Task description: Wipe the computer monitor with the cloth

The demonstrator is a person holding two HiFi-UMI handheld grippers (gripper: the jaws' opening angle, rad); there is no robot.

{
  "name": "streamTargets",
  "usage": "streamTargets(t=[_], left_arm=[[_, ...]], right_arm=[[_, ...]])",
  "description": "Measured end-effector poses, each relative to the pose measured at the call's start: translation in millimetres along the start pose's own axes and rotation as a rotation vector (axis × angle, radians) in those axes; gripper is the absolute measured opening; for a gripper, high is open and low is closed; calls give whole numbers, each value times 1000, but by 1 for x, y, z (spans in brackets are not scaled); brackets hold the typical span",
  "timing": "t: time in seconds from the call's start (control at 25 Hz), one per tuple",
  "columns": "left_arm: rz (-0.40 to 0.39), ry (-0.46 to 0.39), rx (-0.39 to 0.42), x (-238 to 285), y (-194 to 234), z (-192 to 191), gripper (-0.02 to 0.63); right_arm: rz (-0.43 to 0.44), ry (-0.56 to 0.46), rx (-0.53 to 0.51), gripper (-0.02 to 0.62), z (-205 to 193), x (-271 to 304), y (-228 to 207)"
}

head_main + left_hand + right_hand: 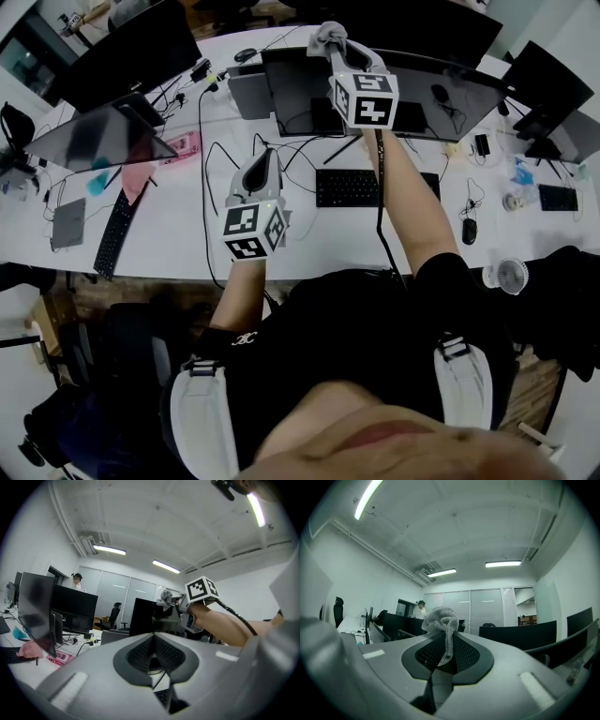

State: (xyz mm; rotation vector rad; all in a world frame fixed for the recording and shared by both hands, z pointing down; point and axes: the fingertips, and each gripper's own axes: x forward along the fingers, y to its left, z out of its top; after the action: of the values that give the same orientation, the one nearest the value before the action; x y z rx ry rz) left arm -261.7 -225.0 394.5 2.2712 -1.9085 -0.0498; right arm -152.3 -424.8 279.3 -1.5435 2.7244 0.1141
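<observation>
My right gripper (330, 39) is raised at the top edge of the wide dark monitor (450, 94) and is shut on a bunched grey cloth (324, 36). In the right gripper view the grey cloth (440, 623) sticks up from between the closed jaws of that gripper (448, 641). My left gripper (263, 159) hangs lower, over the desk left of the keyboard (361, 187), with its jaws shut and nothing between them. The left gripper view has that gripper (153, 648) pointing at the right gripper (165, 598) and the monitor (145, 617).
The white desk (309, 239) carries cables, a mouse (469, 231), a small fan (508, 276) and a second keyboard (114, 234). Other monitors (103, 136) stand at the left. A pink cloth (141, 173) lies near them. A person (77, 581) stands far off.
</observation>
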Motion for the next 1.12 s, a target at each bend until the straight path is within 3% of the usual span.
streamTargets(t=[0.6,1.12], left_arm=[[-99,31,28,47,-77,-7,54],[-124,58,41,82,-134,-16,54]], right_arm=[[-150,20,-51,43,-6,-43,-119],[-246,33,-62,43,-11,-77,-217]])
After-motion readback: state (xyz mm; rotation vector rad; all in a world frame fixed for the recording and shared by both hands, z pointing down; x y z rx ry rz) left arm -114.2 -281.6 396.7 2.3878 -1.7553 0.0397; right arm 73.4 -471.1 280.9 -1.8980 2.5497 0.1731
